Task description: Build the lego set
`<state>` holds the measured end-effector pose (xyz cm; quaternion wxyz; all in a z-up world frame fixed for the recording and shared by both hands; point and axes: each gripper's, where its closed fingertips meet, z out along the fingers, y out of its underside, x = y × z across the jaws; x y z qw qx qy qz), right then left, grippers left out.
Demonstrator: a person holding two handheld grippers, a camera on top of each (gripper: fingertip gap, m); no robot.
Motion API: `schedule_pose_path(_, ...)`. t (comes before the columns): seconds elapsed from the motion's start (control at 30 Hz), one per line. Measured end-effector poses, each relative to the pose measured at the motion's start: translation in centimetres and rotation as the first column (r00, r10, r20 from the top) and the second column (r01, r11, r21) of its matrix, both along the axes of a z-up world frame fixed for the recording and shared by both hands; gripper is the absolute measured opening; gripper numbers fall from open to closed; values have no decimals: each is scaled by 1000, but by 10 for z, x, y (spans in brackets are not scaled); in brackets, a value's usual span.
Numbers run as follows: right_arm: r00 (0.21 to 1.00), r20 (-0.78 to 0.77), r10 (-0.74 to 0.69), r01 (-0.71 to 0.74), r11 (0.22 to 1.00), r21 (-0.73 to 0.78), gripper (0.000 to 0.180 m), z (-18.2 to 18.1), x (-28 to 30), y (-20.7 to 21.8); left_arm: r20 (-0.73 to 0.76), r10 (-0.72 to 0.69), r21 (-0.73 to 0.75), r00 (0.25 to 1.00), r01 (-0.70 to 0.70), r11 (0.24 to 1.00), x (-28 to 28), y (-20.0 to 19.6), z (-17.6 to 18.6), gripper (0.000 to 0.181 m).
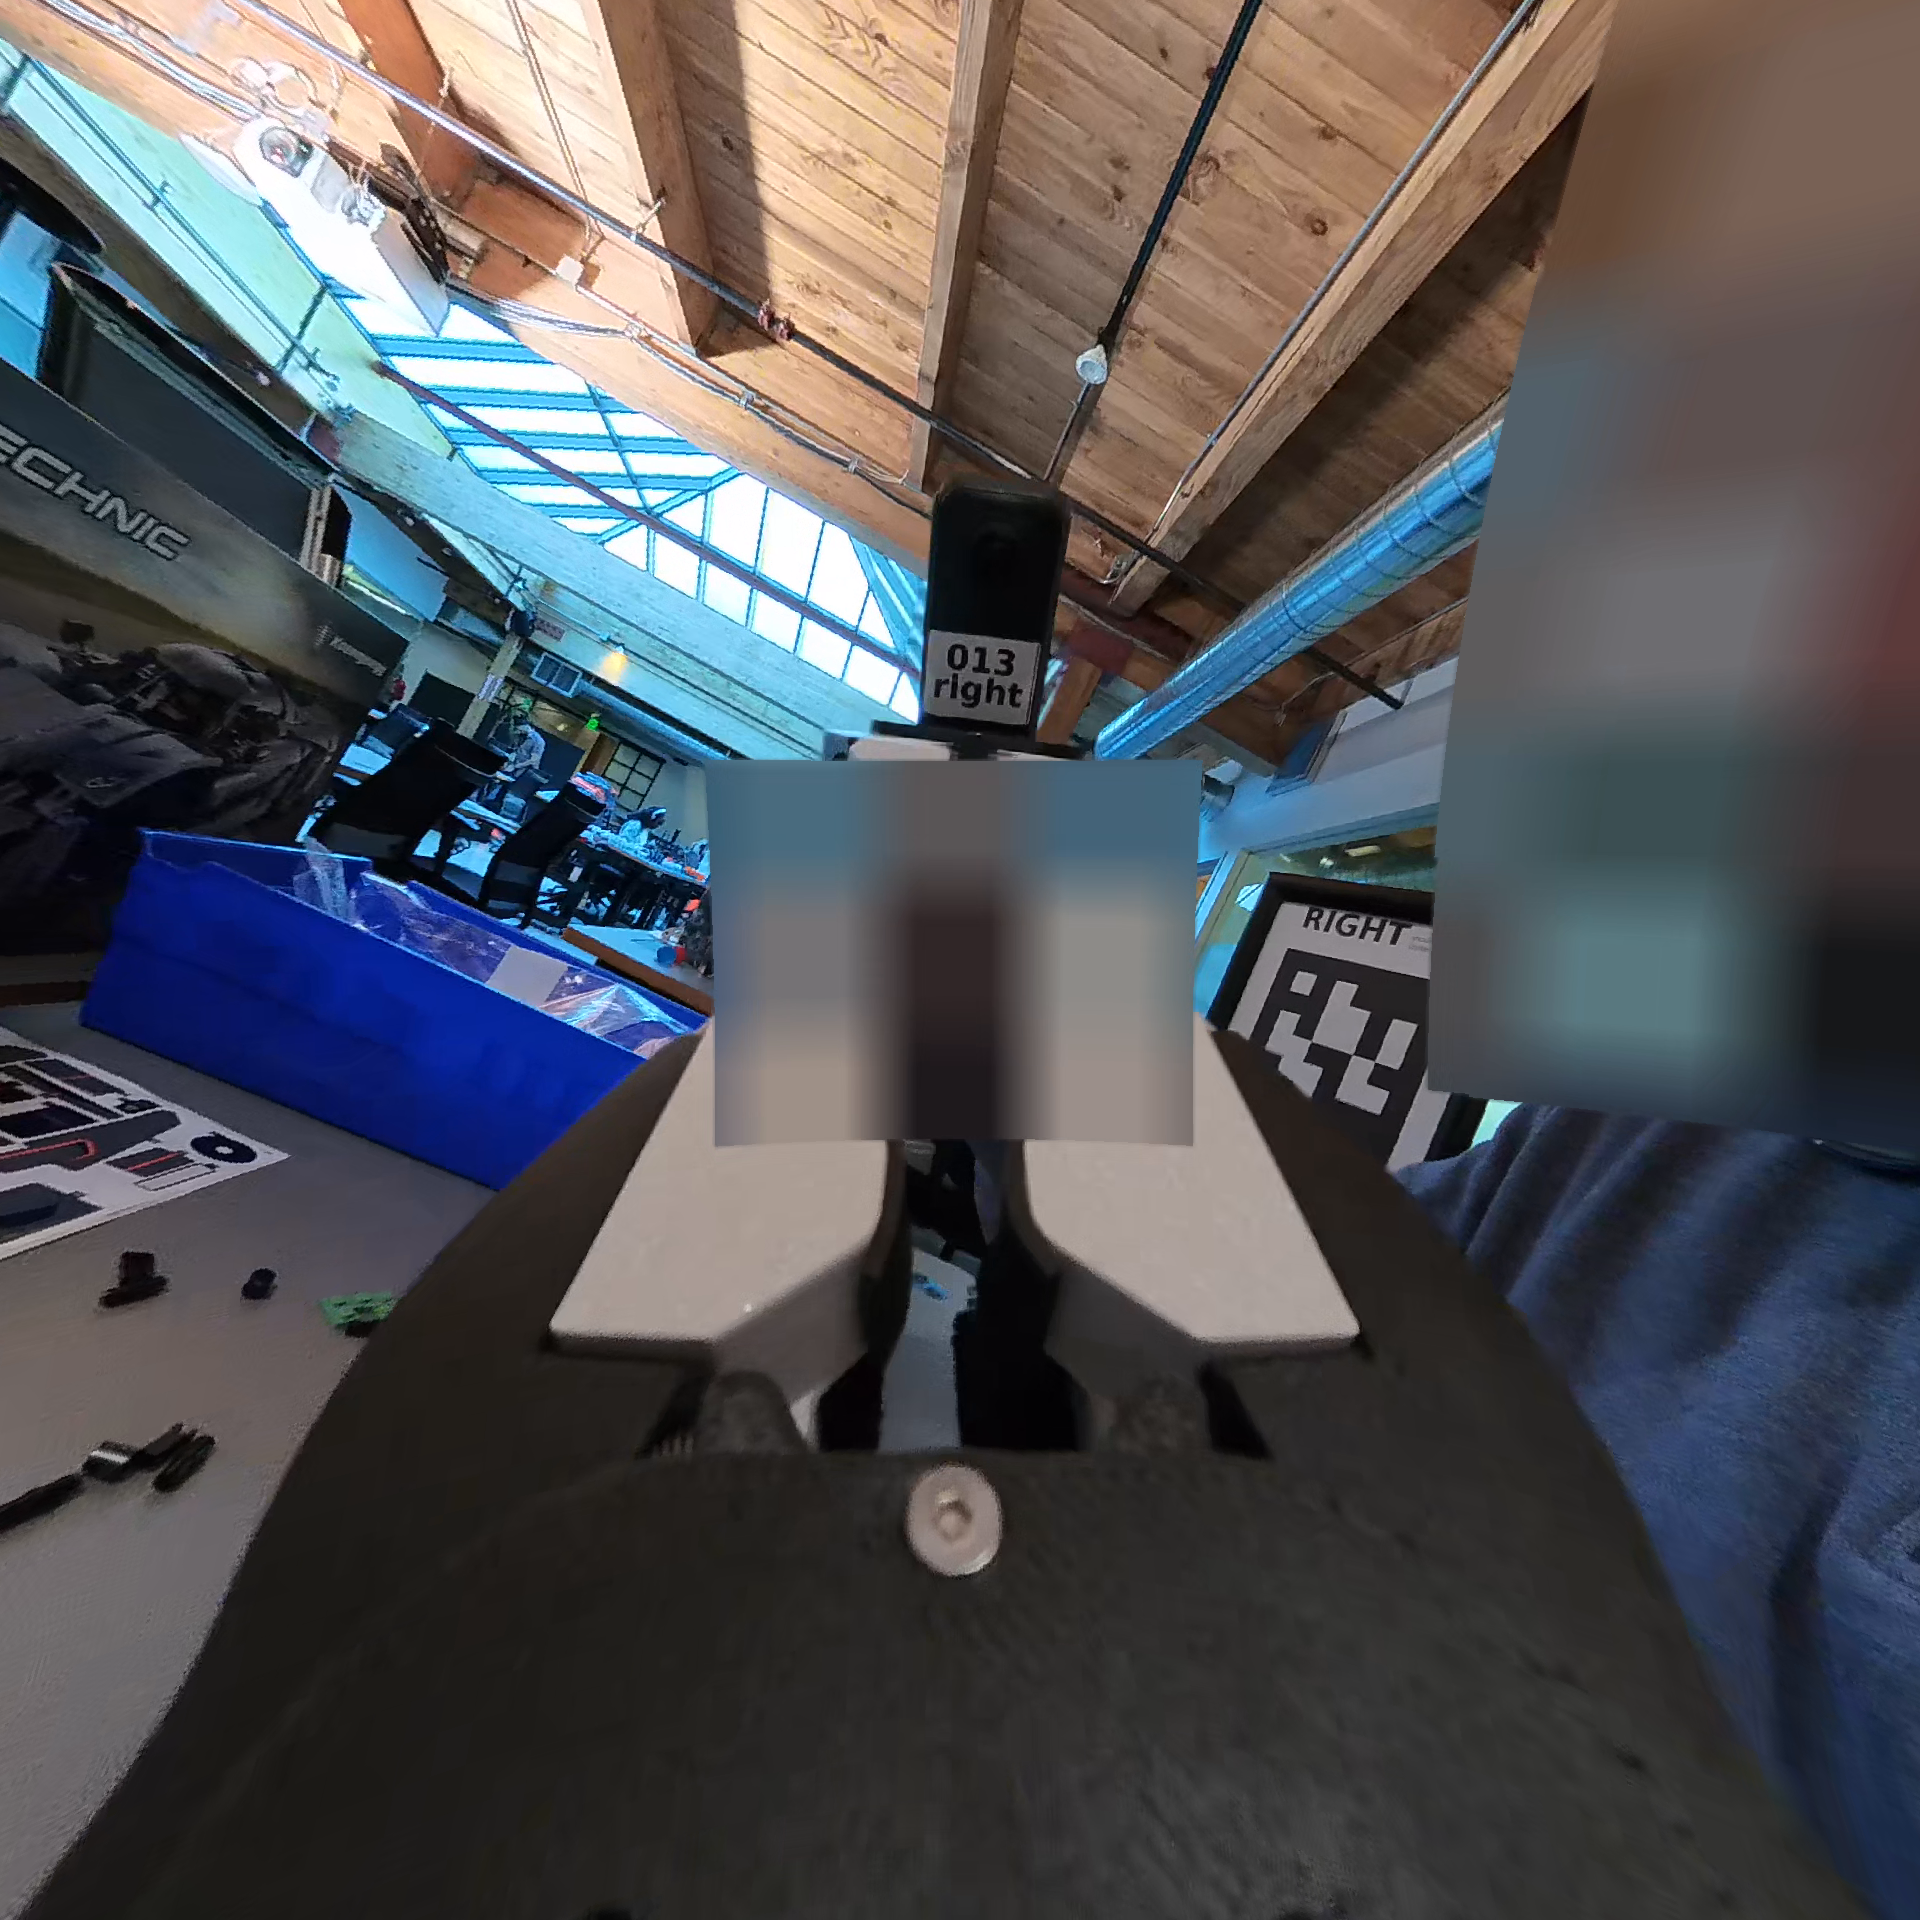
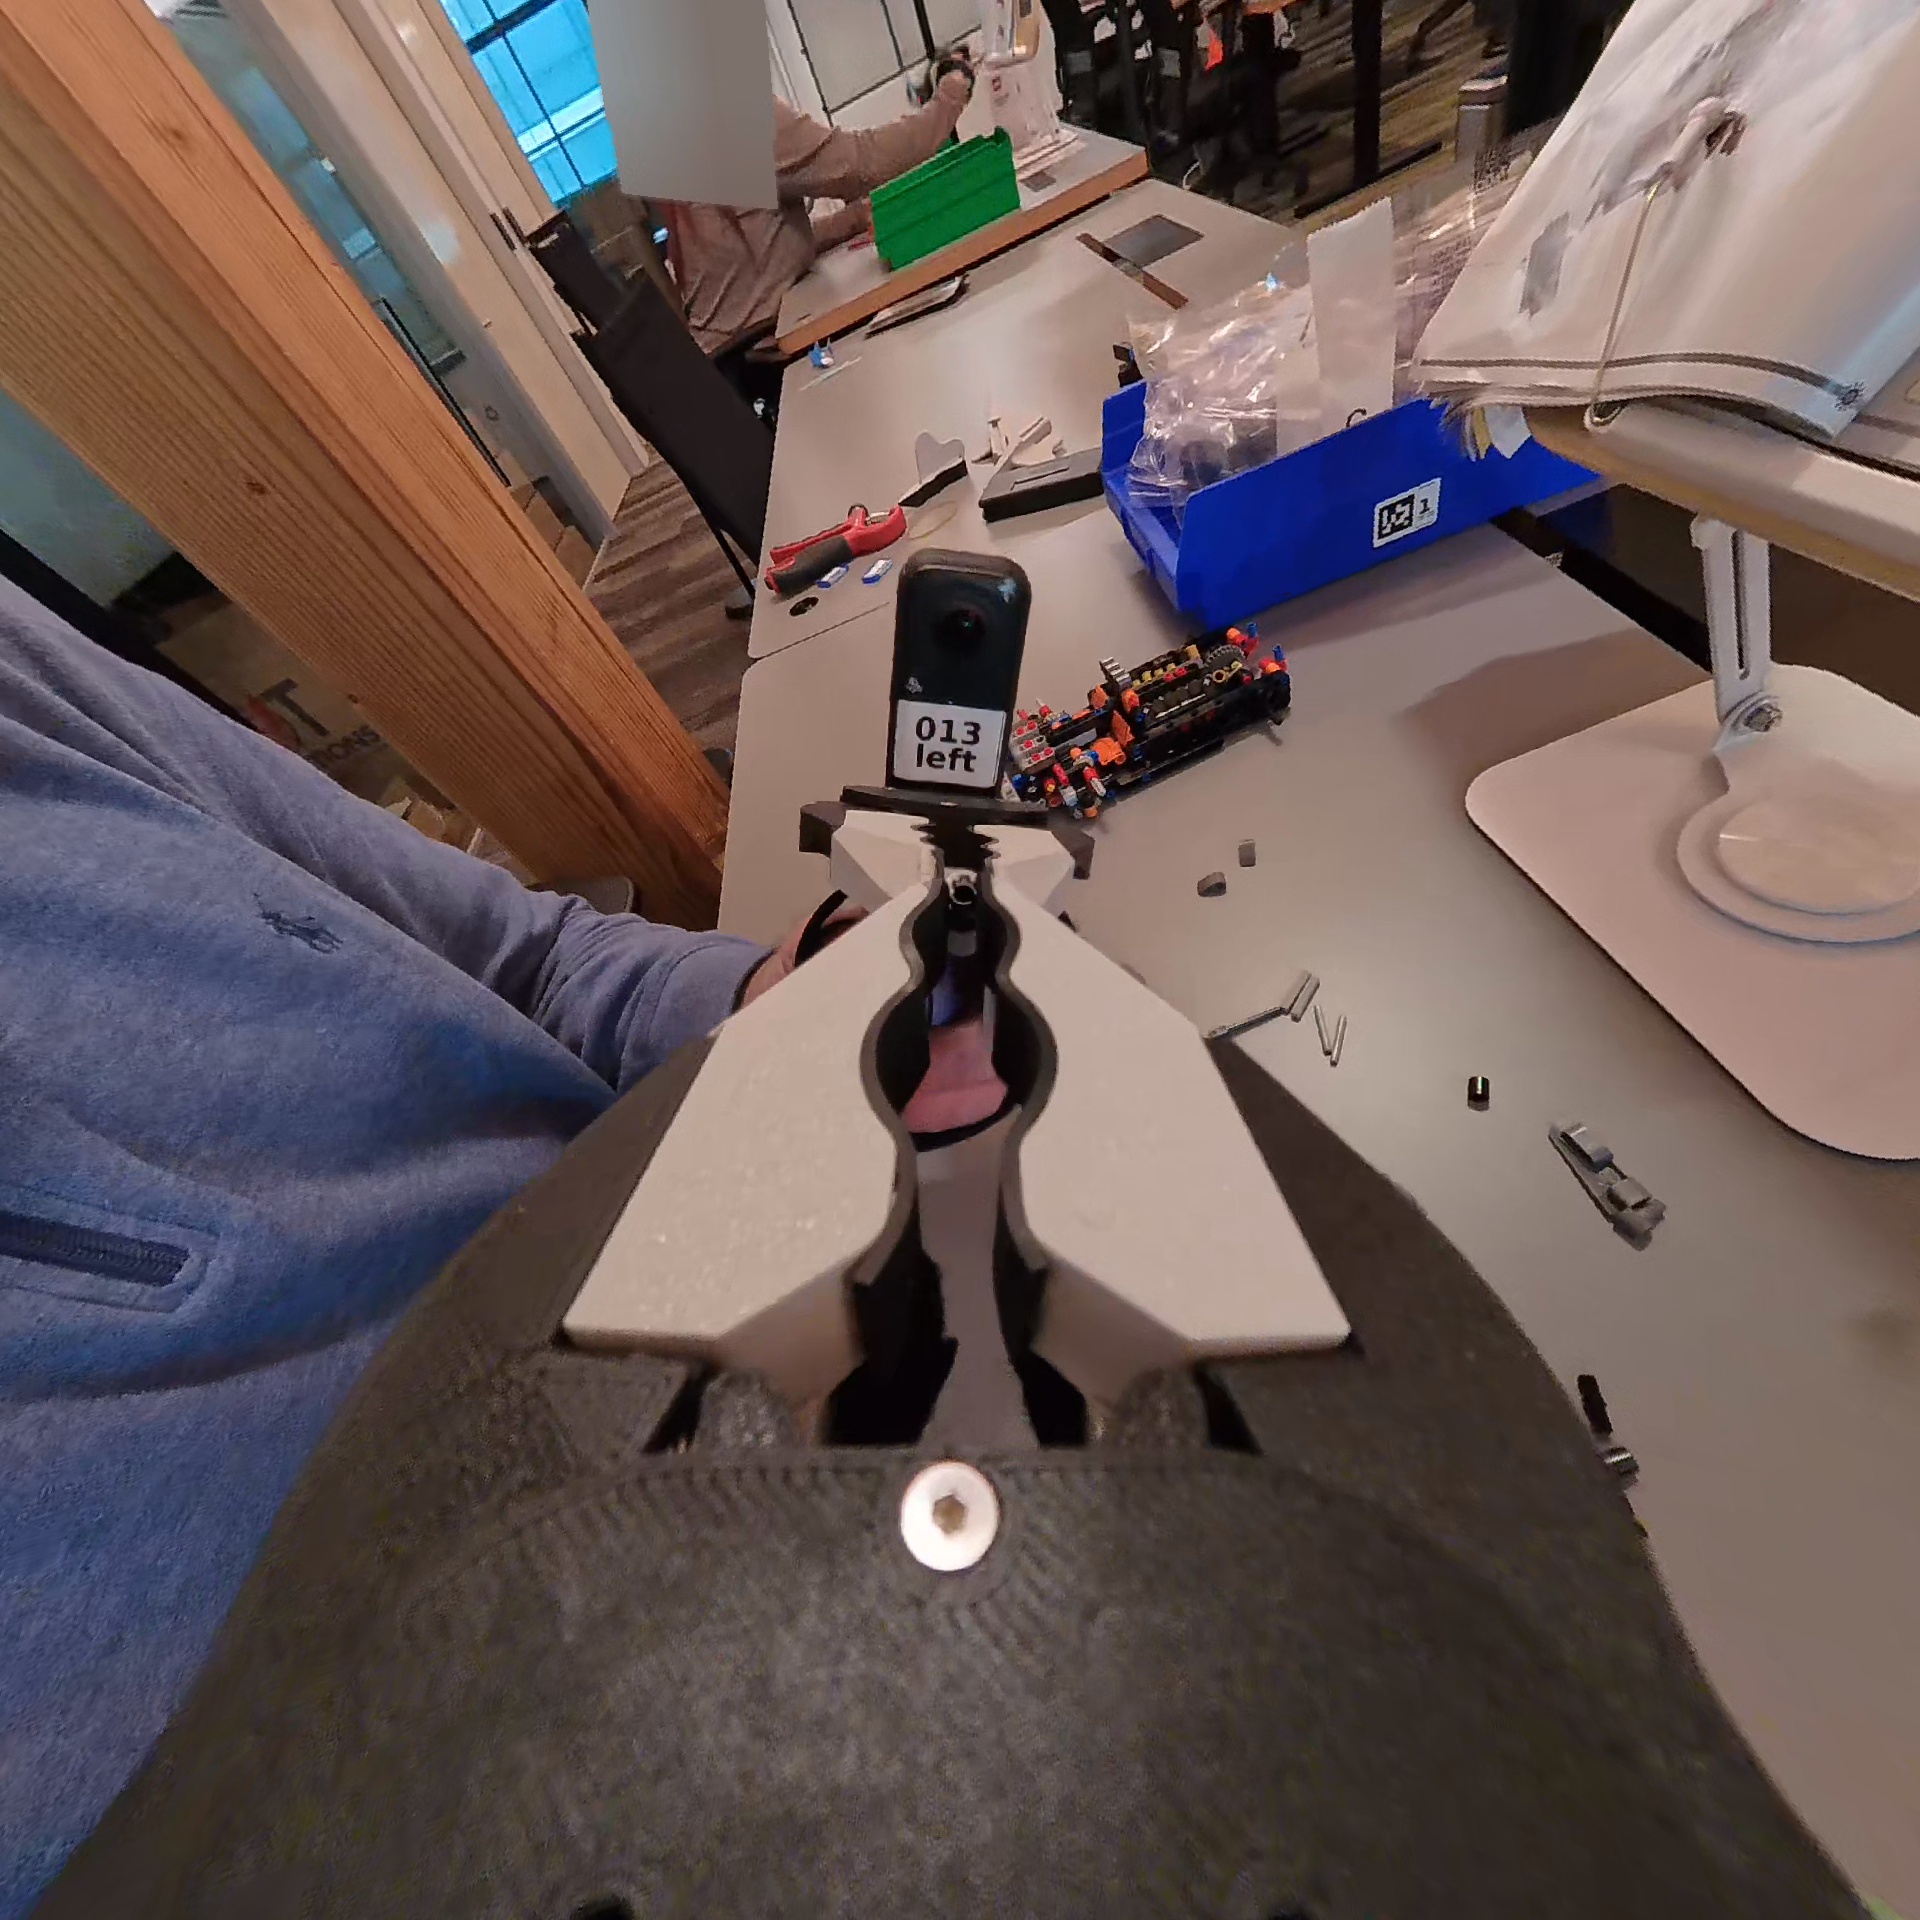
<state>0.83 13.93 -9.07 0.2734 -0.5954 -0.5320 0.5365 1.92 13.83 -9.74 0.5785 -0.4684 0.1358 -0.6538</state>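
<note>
Two tools, left (image 1: pixel 951 1195) and right (image 2: pixel 951 935), meet tip to tip, both nearly closed; one blue bin (image 2: pixel 1330 499).

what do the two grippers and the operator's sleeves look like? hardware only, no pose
Both grippers match: left gripper and right gripper each have a black textured 3D-printed body, one silver hex screw at centre, and two light grey angular fingers with black inner edges. Each carries a black camera bearing a white label. No cables visible. The person wears a blue fleece sleeve.
</note>
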Motion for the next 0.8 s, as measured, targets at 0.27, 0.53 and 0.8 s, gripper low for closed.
schedule_pose_path(0.27, 996, -50, -76, 77, 997, 31, 11, 9, 2, 7, 69, -29, -2, 997, 29, 1000, -8, 1, 4, 6)
schedule_pose_path(0.53, 992, -50, -120, 123, 991, 59, 12, 7, 15, 8, 119, -61, -11, 991, 63, 998, -15, 2, 5, 6)
schedule_pose_path(0.8, 980, -92, -175, 182, 981, 66, 16, 1, 4, 6, 100, -74, 2, 992, 74, 997, -8, -2, 5, 6)
